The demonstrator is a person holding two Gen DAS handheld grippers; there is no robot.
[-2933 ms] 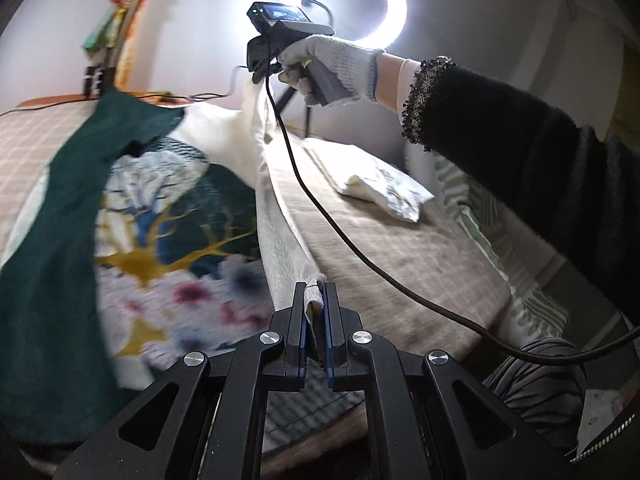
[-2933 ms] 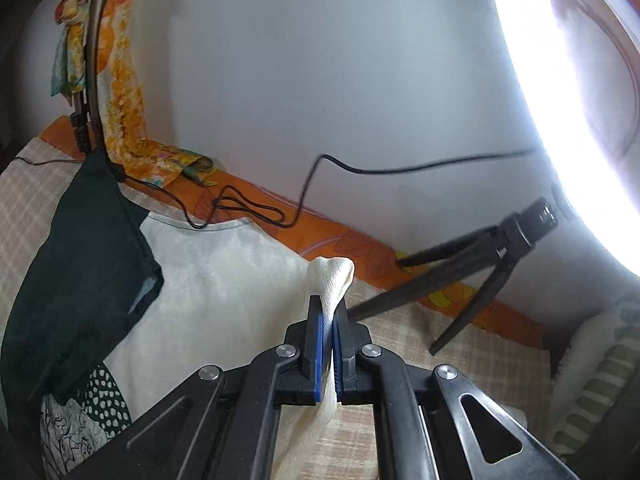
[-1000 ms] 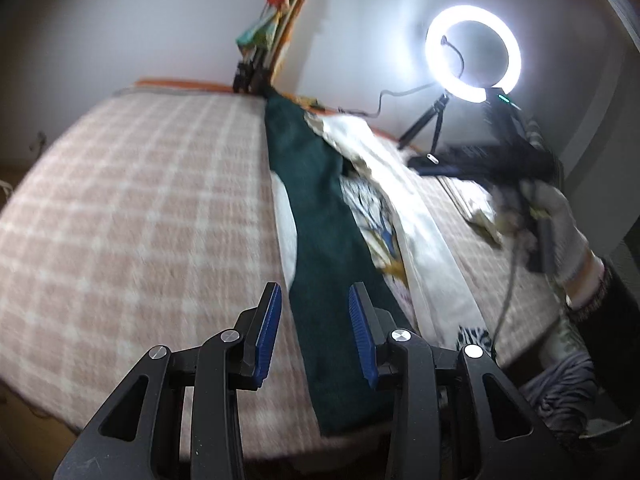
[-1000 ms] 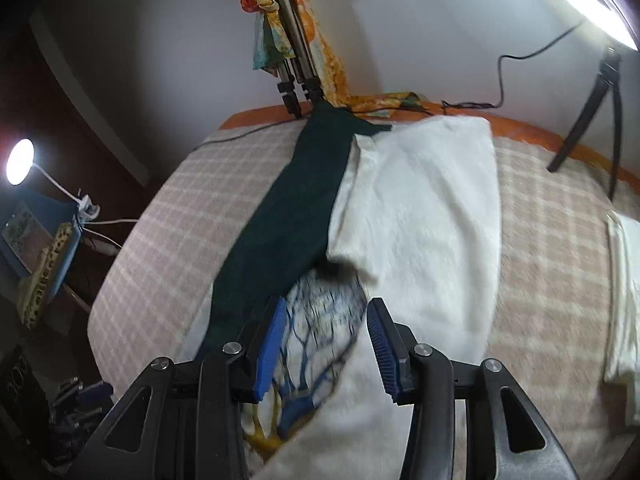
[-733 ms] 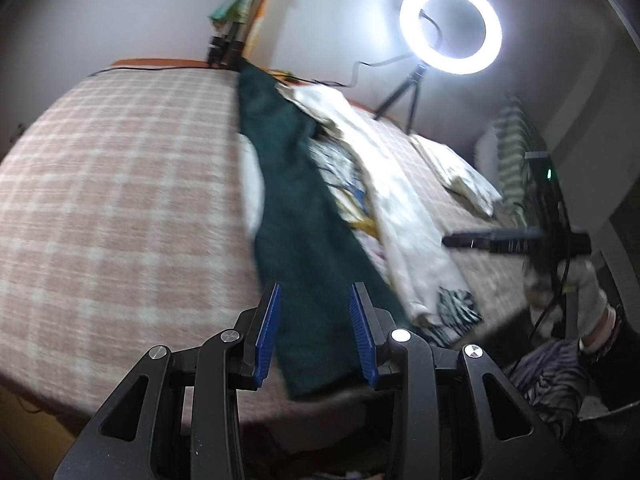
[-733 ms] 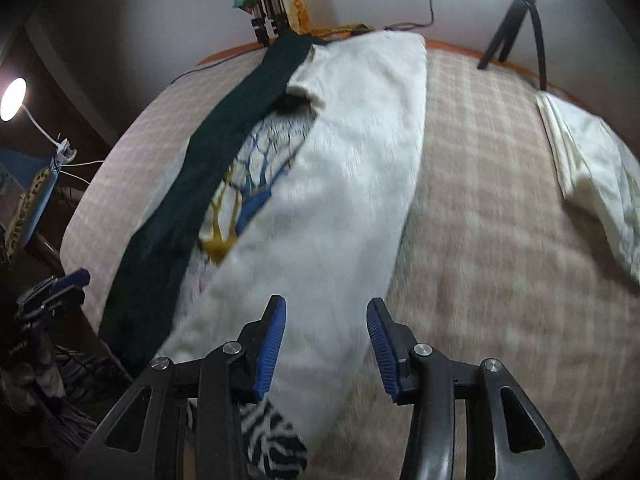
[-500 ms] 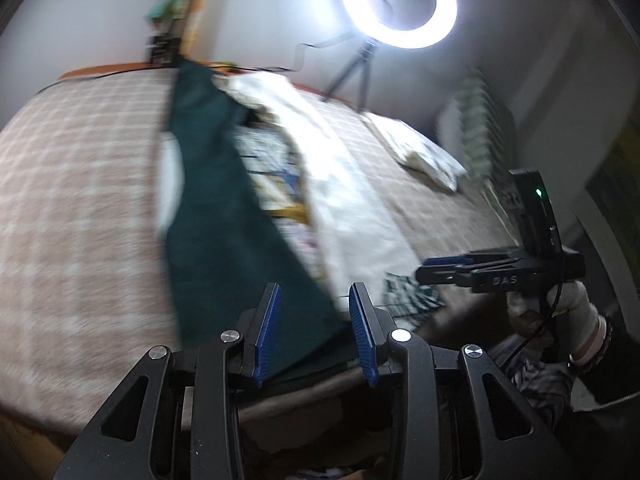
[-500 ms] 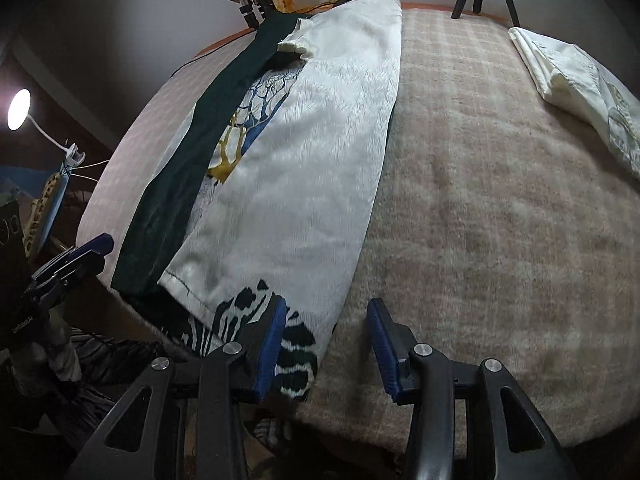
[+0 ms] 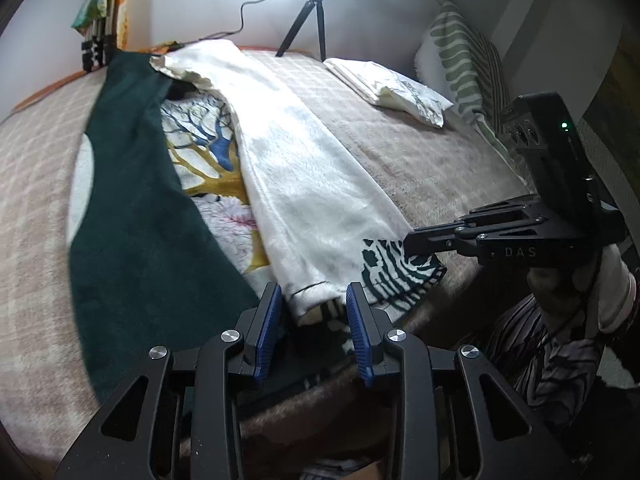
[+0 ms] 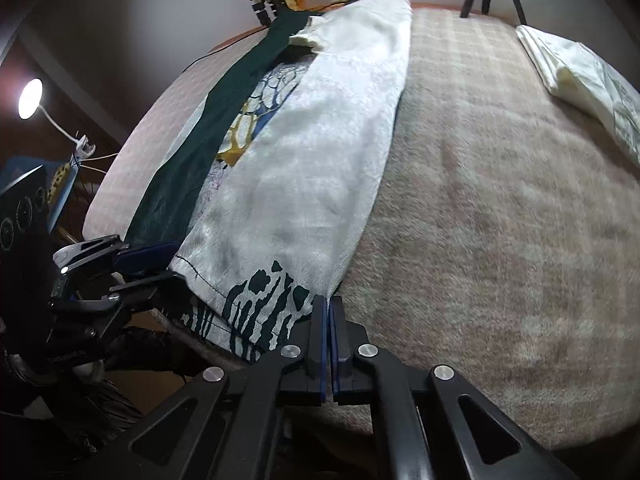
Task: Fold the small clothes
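Note:
A long cloth lies folded lengthwise on the bed: a white fleecy side (image 9: 304, 168) over a printed side with a tree pattern (image 9: 204, 152) and a dark green band (image 9: 132, 184). It also shows in the right wrist view (image 10: 320, 152). My left gripper (image 9: 314, 304) is open, its jaws on either side of the cloth's near white corner at the bed's front edge. My right gripper (image 10: 328, 312) is shut on the cloth's near right corner, by the black-and-white zebra print (image 10: 260, 300). The right gripper also shows in the left wrist view (image 9: 416, 238).
The bed has a beige checked blanket (image 10: 500, 200). A folded white cloth (image 9: 388, 84) lies at the far right. A striped green pillow (image 9: 464, 52) leans behind it. A ring light on a tripod (image 9: 316, 4) and another stand (image 9: 96, 40) are at the back wall. A lamp (image 10: 30, 98) glows left.
Both grippers let go of the cloth and came back to the bed's near edge. The right gripper has now shut on the near right corner; the left stays open at the near left corner.

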